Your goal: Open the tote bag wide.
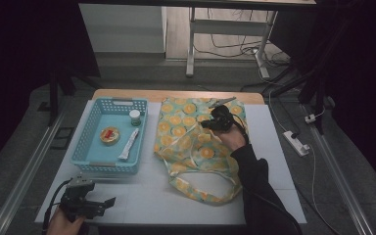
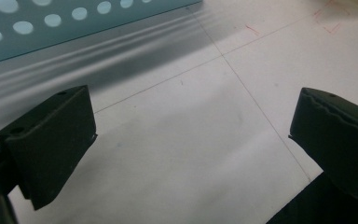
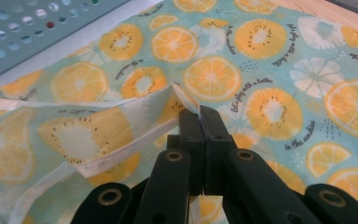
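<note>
The fabric bag, turquoise and printed with orange slices, lay flat on the white table, just beside the blue perforated basket. Its looped handle spread toward the person's side. Small cursive writing ran between the printed fruit in the right gripper view; one line seemed to read "play with a bottle", the rest too small to be sure of. The right gripper was clenched on the pale hem of the bag's mouth, a fold of the edge pinched between its two black jaws and lifted off the cloth below. In the high view that gripper sat over the bag's upper middle, held by a hand in a dark sleeve.

The left gripper rested at the table's near left corner, its jaws standing wide apart with only bare tabletop between them. Inside the basket lay a round tin with a red label, a small green-capped jar and a white tube; their print could not be read.
</note>
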